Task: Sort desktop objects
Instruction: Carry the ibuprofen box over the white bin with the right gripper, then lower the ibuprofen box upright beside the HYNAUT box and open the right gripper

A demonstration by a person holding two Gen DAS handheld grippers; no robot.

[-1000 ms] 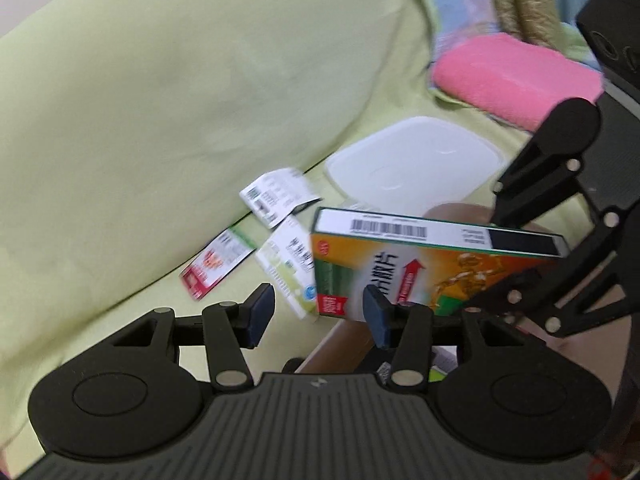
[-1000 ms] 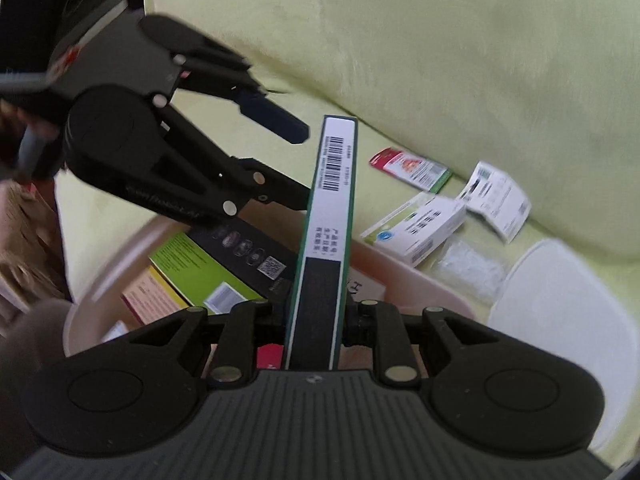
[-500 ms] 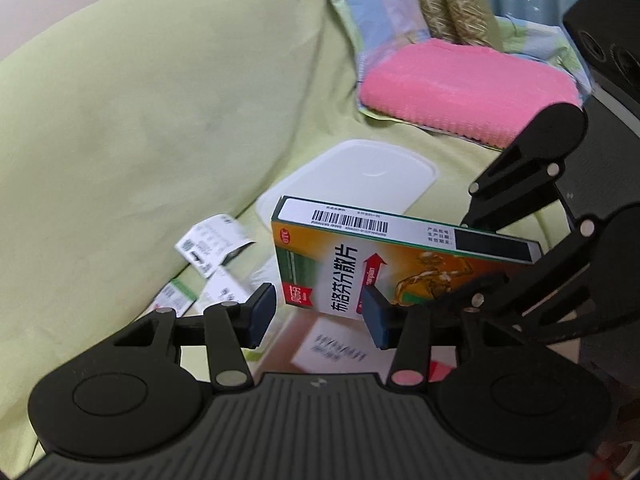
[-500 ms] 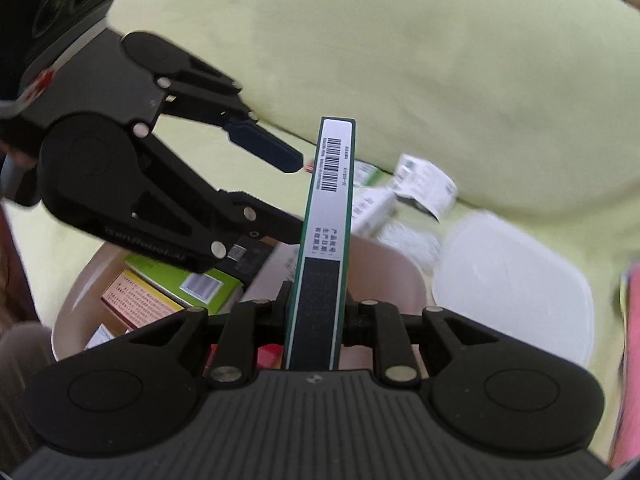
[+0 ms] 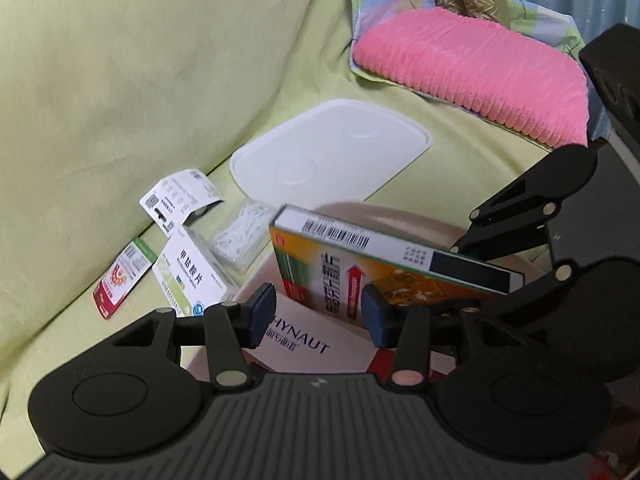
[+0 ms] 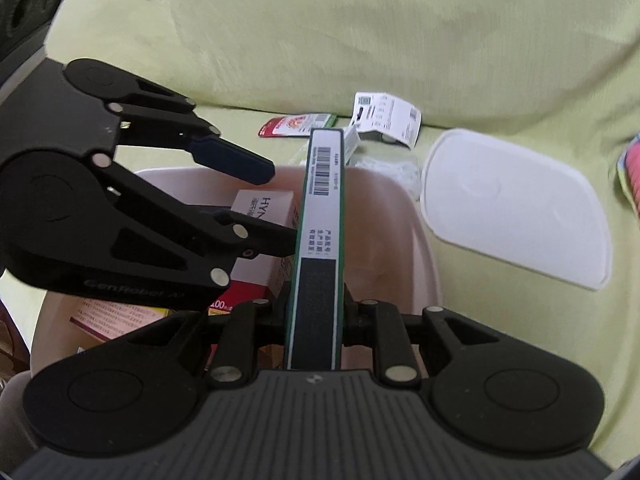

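My right gripper point(image 6: 314, 316) clamps a flat orange-and-green cardboard medicine box point(image 5: 348, 276) on edge, held above the pale pink plastic basin point(image 6: 416, 240), over the white "HYNAUT" carton point(image 5: 304, 340) inside. My left gripper point(image 5: 318, 312) hangs beside it, blue pads point(image 5: 264, 306) spread apart, gripping nothing.

We read "HYNAUT" on the white box point(image 5: 316, 344) just beyond our left gripper point(image 5: 318, 312), whose side reads "CenRobot" in our right view.

Black ribbed grippers, silver rivets, blue-padded fingers point(image 5: 262, 312).
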